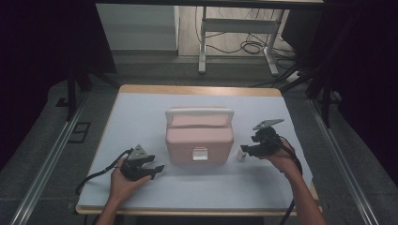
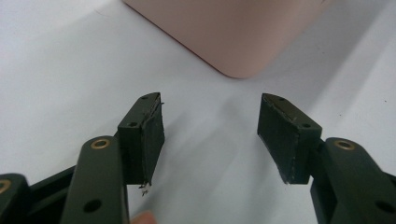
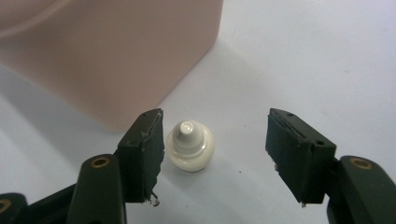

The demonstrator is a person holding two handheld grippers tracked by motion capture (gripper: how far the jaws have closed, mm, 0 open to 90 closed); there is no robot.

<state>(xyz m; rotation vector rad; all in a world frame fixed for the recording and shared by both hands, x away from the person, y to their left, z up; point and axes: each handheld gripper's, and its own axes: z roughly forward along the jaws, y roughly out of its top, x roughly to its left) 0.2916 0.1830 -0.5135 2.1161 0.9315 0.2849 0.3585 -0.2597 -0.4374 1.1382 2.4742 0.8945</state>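
From the high view, a pink lidded box [image 1: 199, 138] with a pale handle folded over its top sits at the middle of the white table [image 1: 141, 112]; a small white bottle [image 1: 241, 156] stands upright just beside the box at its 3 o'clock. The right tool [image 1: 248, 150] hangs just beside the bottle at its 2 o'clock, while the left tool [image 1: 157, 168] rests low on the table at the box's 8 o'clock, well apart from the bottle. In the left gripper view the left tool's jaws stand wide with nothing between them but bare table, and a rounded corner of the box [image 2: 233, 32] shows at 12 o'clock. In the right gripper view the right tool's [image 3: 215, 154] jaws stand wide apart; the bottle [image 3: 190, 147] stands between them, very near the left pad [image 3: 149, 154], though whether it touches I cannot tell, and clear of the other pad, so it is not clamped. The box wall [image 3: 107, 51] fills the 11 o'clock side. I judge the bottle light, stiff and smooth, easy to tip or to slip; the broad round body below the narrow cap looks like the safest place to take hold. No brand, label or writing can be read on either thing.
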